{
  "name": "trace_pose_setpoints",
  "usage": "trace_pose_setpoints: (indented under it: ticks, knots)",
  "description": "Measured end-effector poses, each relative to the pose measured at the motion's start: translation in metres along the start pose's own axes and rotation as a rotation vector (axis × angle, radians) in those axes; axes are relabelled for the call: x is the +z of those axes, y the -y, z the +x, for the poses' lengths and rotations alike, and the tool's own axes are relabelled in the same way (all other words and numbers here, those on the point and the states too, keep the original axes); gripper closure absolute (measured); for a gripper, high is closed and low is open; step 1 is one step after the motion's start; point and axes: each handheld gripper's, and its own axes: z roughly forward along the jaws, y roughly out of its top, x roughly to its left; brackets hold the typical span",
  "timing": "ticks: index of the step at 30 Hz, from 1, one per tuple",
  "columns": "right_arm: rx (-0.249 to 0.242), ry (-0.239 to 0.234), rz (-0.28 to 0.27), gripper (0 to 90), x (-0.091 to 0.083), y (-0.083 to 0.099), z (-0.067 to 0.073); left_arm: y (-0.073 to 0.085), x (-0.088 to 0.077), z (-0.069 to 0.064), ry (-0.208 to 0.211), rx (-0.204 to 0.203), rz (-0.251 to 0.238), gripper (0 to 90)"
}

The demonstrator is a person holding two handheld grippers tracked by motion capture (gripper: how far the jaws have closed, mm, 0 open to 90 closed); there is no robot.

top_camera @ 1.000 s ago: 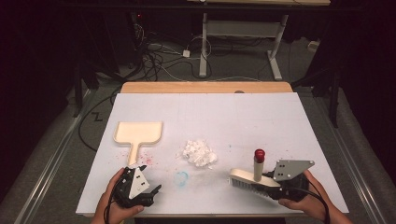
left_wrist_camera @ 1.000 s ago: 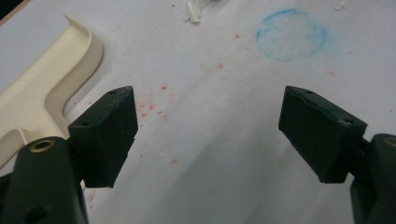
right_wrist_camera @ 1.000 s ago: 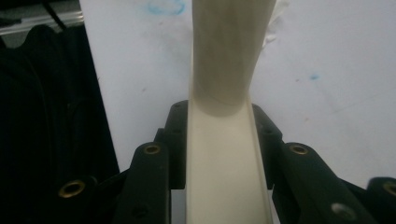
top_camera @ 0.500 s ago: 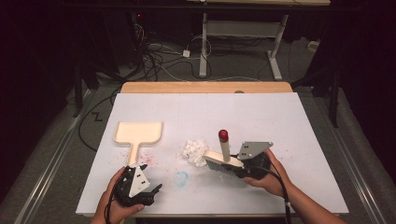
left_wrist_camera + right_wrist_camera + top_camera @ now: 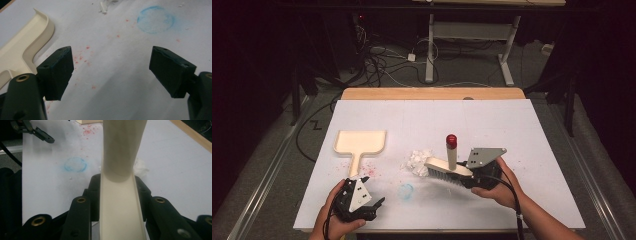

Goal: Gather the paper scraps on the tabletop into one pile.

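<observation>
The cream dustpan [image 5: 360, 142] lies flat at the table's left, its handle toward the left gripper [image 5: 377, 205], whose jaws stand wide open and empty just beside that handle. At centre, the right gripper [image 5: 466, 177] is clamped on the brush [image 5: 447, 169], bristles touching the white paper scraps [image 5: 417, 161]. Sweeping appears in hand; the next move likely calls for gripping the dustpan handle and positioning the pan left of the scraps.

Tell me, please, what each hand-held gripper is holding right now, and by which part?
The right hand-held gripper clamps the brush by the end of its cream back, bristles down. The left hand-held gripper holds nothing; its jaws stand open.
</observation>
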Motion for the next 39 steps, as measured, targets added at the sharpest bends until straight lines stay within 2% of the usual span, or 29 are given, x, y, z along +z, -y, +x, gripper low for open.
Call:
trace_pose_setpoints:
  ticks: [5,8,11,14,19,23,25,28,30,34,39]
  knots:
    - [-0.008,0.03,-0.004,67.6,-0.025,0.003,0.003,0.001,-0.002,0.0,-0.002,-0.001,-0.006,19.0]
    - [0.009,0.067,-0.006,67.6,-0.043,0.011,0.0,0.002,-0.002,0.001,-0.002,-0.005,-0.005,19.0]
    - [0.037,0.089,0.016,67.6,-0.05,0.021,-0.004,0.001,-0.001,0.0,0.0,-0.002,-0.004,19.0]
    - [0.064,0.109,0.046,67.6,-0.04,0.031,-0.011,-0.001,0.0,-0.001,0.001,0.003,-0.002,19.0]
    - [0.069,0.1,0.07,67.6,-0.012,0.03,-0.016,-0.003,0.003,-0.002,0.006,0.009,0.001,19.0]
    - [0.077,0.09,0.043,67.7,0.013,0.02,-0.015,-0.003,0.005,-0.002,0.013,0.011,0.007,19.0]
    - [0.075,0.101,0.036,67.7,0.022,0.015,-0.014,-0.002,0.004,-0.003,0.014,0.014,0.009,19.0]
    - [0.072,0.1,0.028,67.7,0.026,0.013,-0.012,-0.001,0.002,-0.002,0.012,0.008,0.004,19.0]
    - [0.065,0.109,0.02,67.7,0.02,0.013,-0.012,0.001,0.001,-0.001,0.008,-0.001,-0.001,19.0]
    - [0.082,0.118,-0.018,67.6,-0.001,0.014,-0.016,0.001,0.001,-0.001,0.007,-0.002,0.0,19.0]
    - [0.094,0.123,-0.04,67.6,-0.036,0.021,-0.019,-0.001,0.002,-0.001,0.005,0.002,0.003,19.0]
